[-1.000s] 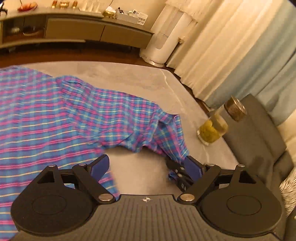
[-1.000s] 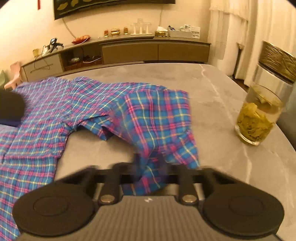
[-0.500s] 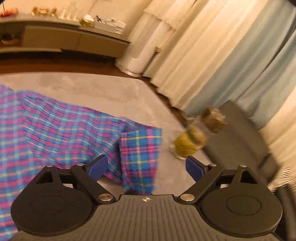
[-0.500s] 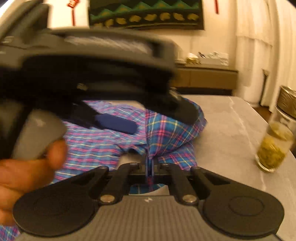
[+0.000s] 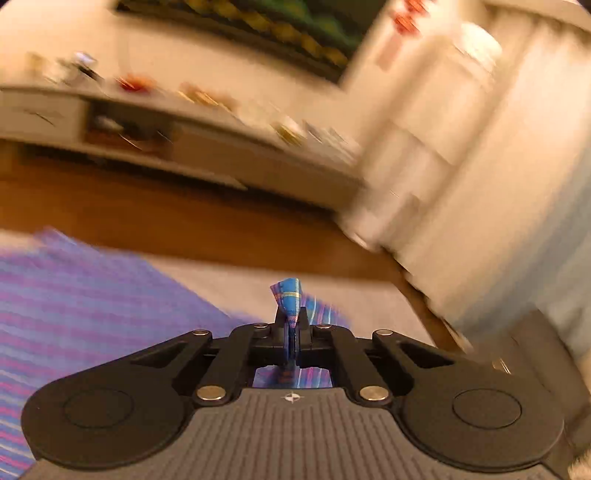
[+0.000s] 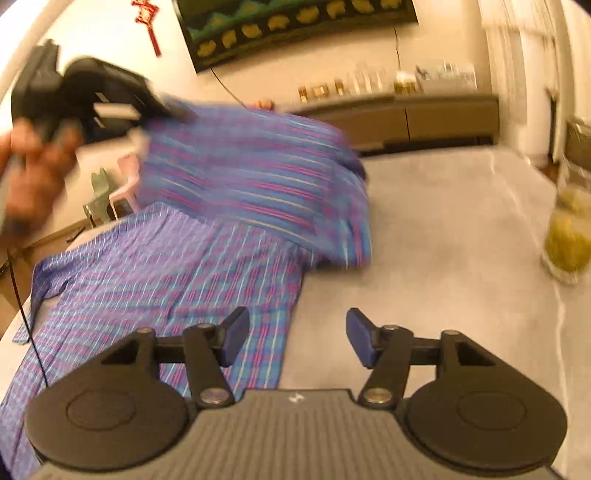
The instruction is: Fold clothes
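Plaid shirt (image 6: 207,258) lies spread on the grey table (image 6: 443,229), from ten to eight o'clock of the right gripper (image 6: 297,338), whose jaws stand wide apart. Left gripper (image 5: 291,325) pinches a shirt fold, lifted at ten o'clock.

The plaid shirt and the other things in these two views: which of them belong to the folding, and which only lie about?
Part of the job:
- plaid shirt
- left tongs, shut on a pinch of the shirt
- right tongs, open, holding nothing

Only lying about:
- glass jar with yellow-green contents, on the grey table
- sideboard with small items
- wall picture
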